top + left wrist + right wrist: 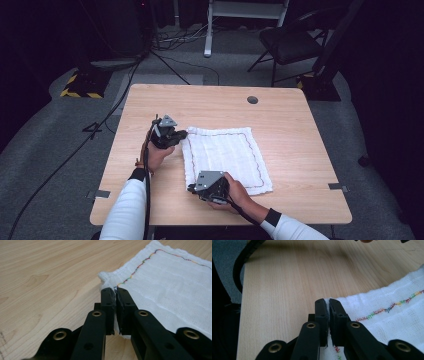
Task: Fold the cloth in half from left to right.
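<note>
The white cloth is pinched thinly at its edge by both the left gripper and right gripper; uneven pulling could slip it free.

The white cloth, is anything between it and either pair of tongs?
Nothing visible. The left tongs are shut on the white cloth at one corner, the right tongs on its edge near another. The table around it is bare.

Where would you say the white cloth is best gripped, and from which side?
By the two corners of its left edge, coming in low from the left: the white cloth lies flat, so only edges offer a pinch. The left gripper and right gripper are shut there.
</note>
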Tool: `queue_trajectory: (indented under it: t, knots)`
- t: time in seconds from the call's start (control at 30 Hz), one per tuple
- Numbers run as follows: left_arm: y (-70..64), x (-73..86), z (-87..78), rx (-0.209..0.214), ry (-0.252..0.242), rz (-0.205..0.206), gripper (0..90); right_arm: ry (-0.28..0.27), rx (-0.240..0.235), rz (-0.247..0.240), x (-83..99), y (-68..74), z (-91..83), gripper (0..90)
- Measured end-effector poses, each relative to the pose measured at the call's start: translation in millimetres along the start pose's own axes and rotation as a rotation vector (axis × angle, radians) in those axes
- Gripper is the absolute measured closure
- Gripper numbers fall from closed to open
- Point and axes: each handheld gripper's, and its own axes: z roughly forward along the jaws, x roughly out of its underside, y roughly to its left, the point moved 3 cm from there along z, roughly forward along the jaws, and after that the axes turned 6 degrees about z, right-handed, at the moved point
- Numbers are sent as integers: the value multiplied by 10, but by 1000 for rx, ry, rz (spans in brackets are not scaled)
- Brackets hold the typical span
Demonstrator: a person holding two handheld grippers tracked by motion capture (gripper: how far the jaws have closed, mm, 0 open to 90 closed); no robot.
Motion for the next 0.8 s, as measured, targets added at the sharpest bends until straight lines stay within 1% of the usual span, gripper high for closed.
queue_trajectory:
  t: [0.07,0.1,0.13,0.3,0.37,0.47,0.6,0.73,0.8]
  knots:
    - [11,-6,-11,6,-11,-7,849,-5,5,-4,-3,0,-28,860]
    - [11,-13,-15,3,-11,-4,849,-9,8,-2,-5,-2,-43,860]
    - [1,-19,-16,5,-15,-9,849,-12,9,2,-9,-8,-61,859]
    - [-30,-60,-48,9,-34,2,850,-37,21,14,-32,-58,-183,860]
    - [-42,-82,-59,8,-45,-8,850,-46,29,16,-38,-82,-224,860]
    - [-53,-138,-53,9,-64,-2,850,-55,38,27,-33,-109,-272,860]
    - [-82,-240,-1,22,-72,-4,851,-65,52,42,6,-135,-355,860]
    - [-142,-317,84,15,-51,35,851,-79,71,57,29,-167,-455,860]
    - [-153,-362,118,26,-56,38,852,-86,82,66,51,-191,-504,860]
